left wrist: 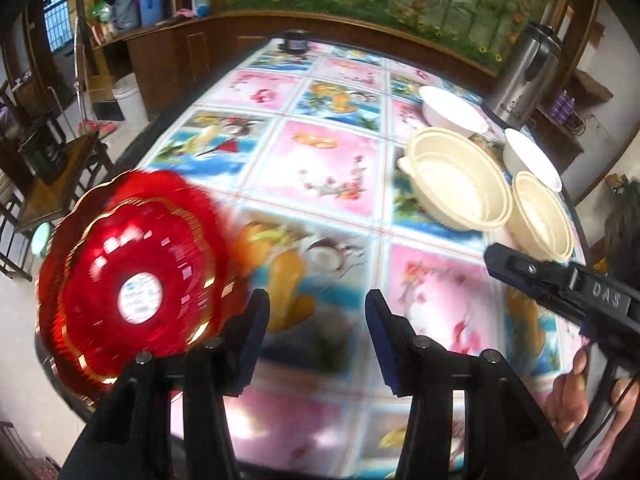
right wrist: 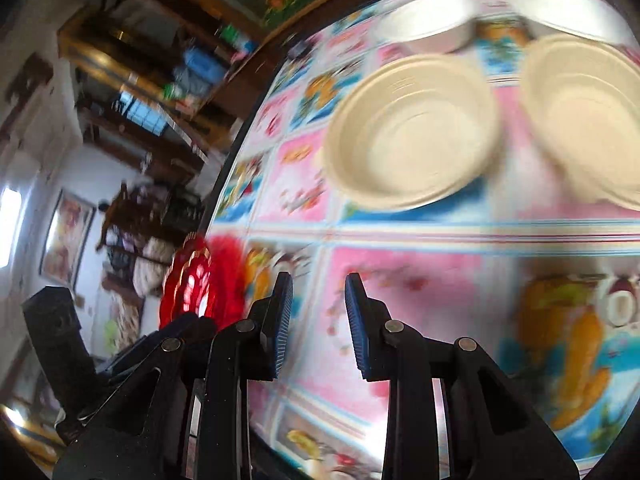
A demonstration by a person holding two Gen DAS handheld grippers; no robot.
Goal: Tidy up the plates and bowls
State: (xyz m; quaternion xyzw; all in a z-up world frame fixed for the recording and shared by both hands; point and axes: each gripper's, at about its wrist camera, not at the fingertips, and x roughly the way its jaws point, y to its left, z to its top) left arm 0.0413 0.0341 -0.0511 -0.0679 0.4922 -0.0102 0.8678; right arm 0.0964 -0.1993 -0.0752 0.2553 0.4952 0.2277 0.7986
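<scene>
A stack of red scalloped plates (left wrist: pixel 132 272) with gold rims lies at the table's left edge, left of my open, empty left gripper (left wrist: pixel 316 320); it shows blurred in the right wrist view (right wrist: pixel 200 284). Two cream bowls (left wrist: pixel 460 180) (left wrist: pixel 540 216) and two white bowls (left wrist: pixel 452 112) (left wrist: pixel 528 156) stand at the far right of the table. In the right wrist view the cream bowls (right wrist: pixel 412 136) (right wrist: pixel 584 116) lie ahead of my open, empty right gripper (right wrist: pixel 318 308), with the white bowls (right wrist: pixel 428 24) behind. The right gripper's body (left wrist: pixel 568 284) enters the left view from the right.
The table wears a colourful floral tablecloth (left wrist: pixel 320 168). A steel thermos (left wrist: pixel 524 76) stands at the far right behind the bowls. A dark small jar (left wrist: pixel 296 40) sits at the far edge. Wooden chairs (left wrist: pixel 60 176) and a white bucket (left wrist: pixel 128 100) stand left of the table.
</scene>
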